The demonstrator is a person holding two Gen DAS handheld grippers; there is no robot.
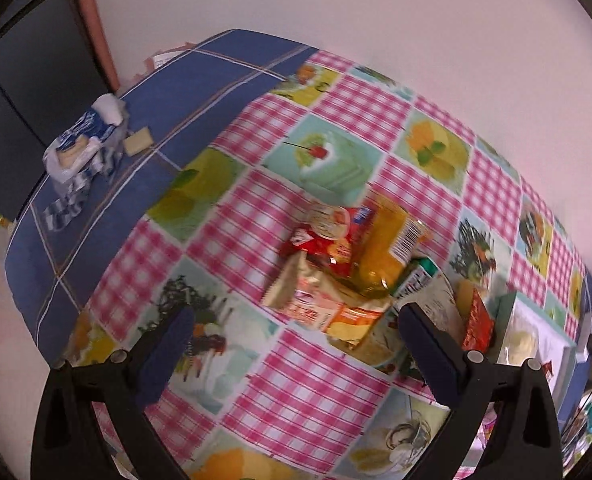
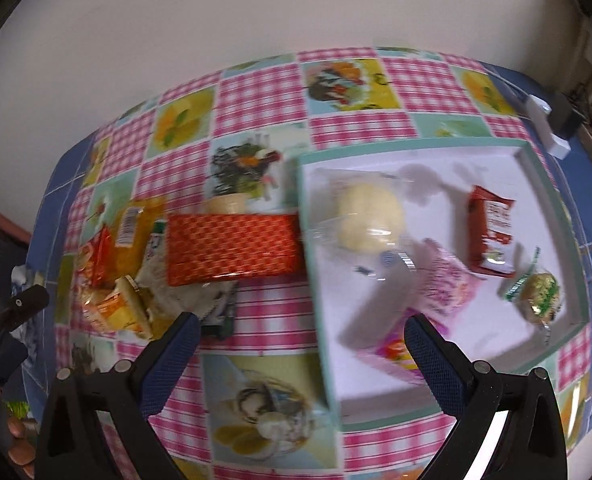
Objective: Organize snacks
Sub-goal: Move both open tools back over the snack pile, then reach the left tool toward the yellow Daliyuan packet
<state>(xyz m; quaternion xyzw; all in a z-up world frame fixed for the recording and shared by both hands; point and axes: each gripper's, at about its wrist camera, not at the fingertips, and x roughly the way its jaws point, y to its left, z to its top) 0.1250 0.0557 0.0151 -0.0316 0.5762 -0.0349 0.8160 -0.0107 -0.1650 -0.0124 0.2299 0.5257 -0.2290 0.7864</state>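
A heap of snack packets lies on the patterned tablecloth, with a yellow bag on top of red and gold ones. My left gripper hovers open just short of the heap, holding nothing. A red patterned box lies beside a white tray with a mint rim. The tray holds a wrapped pale bun, a red sachet, a pink packet and a small green-and-white snack. My right gripper is open above the tray's left edge, empty.
A blue-and-white wrapper and a cracker lie on the blue cloth at the table's far left. A white and black device sits past the tray's far right corner. The wall runs along the table's back. A hand shows at lower left.
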